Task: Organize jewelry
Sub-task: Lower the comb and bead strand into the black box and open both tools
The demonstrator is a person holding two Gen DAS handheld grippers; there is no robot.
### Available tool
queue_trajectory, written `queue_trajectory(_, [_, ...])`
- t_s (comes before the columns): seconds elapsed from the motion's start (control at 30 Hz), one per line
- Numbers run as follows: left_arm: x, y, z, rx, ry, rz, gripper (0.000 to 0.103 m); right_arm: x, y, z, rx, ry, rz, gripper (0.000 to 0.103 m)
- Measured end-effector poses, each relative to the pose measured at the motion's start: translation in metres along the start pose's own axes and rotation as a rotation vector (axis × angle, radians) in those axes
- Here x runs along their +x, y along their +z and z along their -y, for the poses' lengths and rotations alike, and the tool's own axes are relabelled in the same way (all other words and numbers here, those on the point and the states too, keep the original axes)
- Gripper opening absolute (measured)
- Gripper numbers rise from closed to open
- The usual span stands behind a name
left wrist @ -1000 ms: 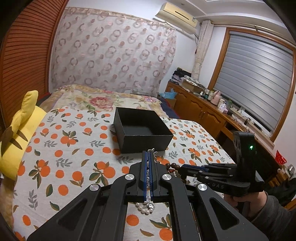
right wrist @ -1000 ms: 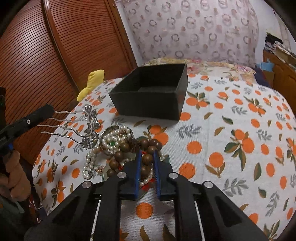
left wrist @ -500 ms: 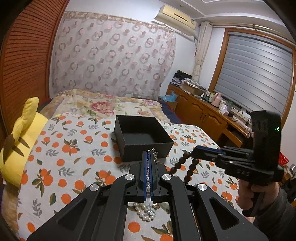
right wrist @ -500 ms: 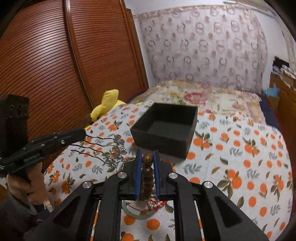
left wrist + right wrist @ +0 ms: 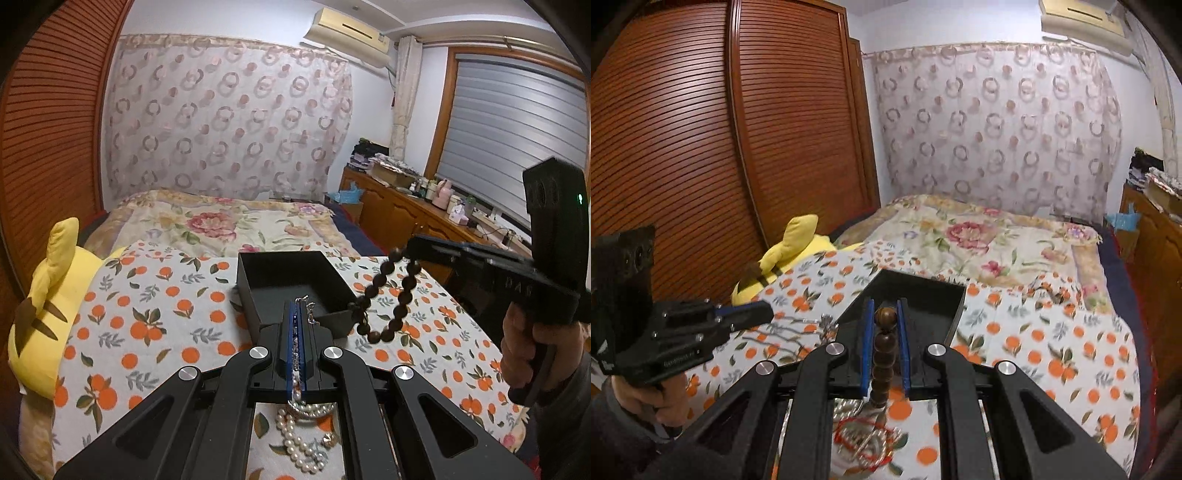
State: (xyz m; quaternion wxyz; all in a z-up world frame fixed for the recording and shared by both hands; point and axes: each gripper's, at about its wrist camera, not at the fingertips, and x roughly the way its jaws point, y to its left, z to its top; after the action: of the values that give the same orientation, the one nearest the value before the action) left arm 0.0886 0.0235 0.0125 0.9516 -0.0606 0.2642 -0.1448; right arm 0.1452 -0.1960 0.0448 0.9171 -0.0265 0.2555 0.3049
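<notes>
An open black box [image 5: 291,282] stands on the orange-print cloth [image 5: 155,325]; it also shows in the right wrist view [image 5: 923,299]. My left gripper [image 5: 297,310] is shut on a silver hair comb [image 5: 798,328], its prongs pointing toward the box. My right gripper [image 5: 884,314] is shut on a brown bead bracelet [image 5: 882,354], which hangs as a loop [image 5: 388,295] just right of the box in the air. A pearl strand [image 5: 303,439] lies on the cloth below my left gripper.
A yellow plush toy [image 5: 48,306] lies at the cloth's left edge. A floral bed [image 5: 221,221] is behind the box. A wooden cabinet [image 5: 399,218] with clutter runs along the right. More jewelry with a red cord [image 5: 864,439] lies under my right gripper.
Both grippers have risen off the jewelry pile. The right gripper lifted the brown bead bracelet clear of the cloth and moved it toward the box. The left still holds the comb.
</notes>
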Motion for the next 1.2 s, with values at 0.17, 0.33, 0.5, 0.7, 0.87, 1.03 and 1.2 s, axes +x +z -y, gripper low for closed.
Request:
queue_trajectory(0.17, [0.005,0.012,0.0,0.009,0.005,0.012,0.001,0.018,0.016,0.012,0.005,-0.008,0.004,0.014])
queue_trajectory(0.33, [0.011,0.025,0.0,0.014,0.006,0.027,0.001,0.045,0.02,0.027,0.029,-0.001,-0.03,0.014])
queue_trajectory(0.5, [0.024,0.033,0.001,0.02,0.011,0.025,0.001,0.068,0.012,0.036,0.055,0.002,-0.094,0.014])
queue_trajectory(0.7, [0.049,0.034,-0.001,0.01,0.017,-0.008,0.001,0.076,-0.006,0.04,0.077,-0.002,-0.131,0.028])
queue_trajectory(0.87, [0.069,0.035,-0.001,0.011,0.023,-0.033,0.001,0.063,-0.015,0.045,0.078,-0.015,-0.12,0.033])
queue_trajectory(1.03, [0.093,0.037,0.002,0.012,0.023,-0.057,0.001,0.051,-0.026,0.05,0.086,-0.018,-0.116,0.034])
queue_trajectory(1.2, [0.12,0.039,0.003,0.005,0.049,-0.083,0.001,0.046,-0.038,0.051,0.089,-0.016,-0.131,0.034])
